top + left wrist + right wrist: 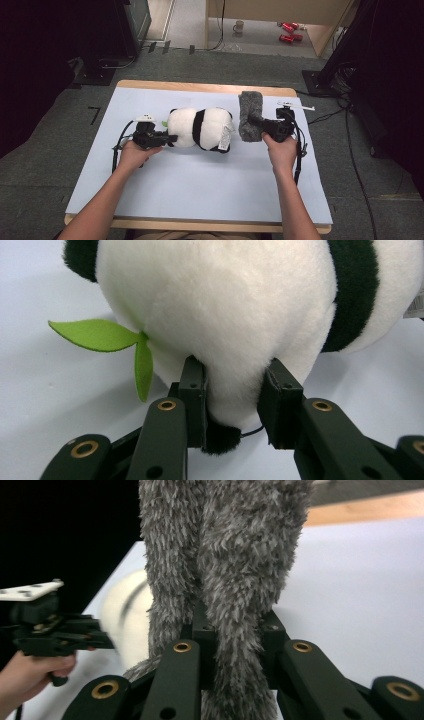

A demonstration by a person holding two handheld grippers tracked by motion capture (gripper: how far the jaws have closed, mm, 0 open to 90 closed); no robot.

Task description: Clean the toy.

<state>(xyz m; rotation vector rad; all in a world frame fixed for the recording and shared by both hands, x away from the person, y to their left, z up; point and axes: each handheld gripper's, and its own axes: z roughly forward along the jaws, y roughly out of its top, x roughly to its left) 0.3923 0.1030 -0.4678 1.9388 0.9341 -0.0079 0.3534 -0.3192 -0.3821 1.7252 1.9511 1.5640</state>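
left hand-held gripper (232, 400) | pinching panda plush (225, 310) (white end)

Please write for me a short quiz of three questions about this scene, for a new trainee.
1. True or false: the right gripper is shut on the grey furry cloth.
2. Which toy does the left gripper clasp? A) a teddy bear B) the panda toy C) a rubber duck
3. What colour are the leaves on the toy?

Key: 1 true; 2 B; 3 green.

left gripper (167, 138): jaws clamped, slightly apart | right gripper (260, 125): jaws seemingly pinched
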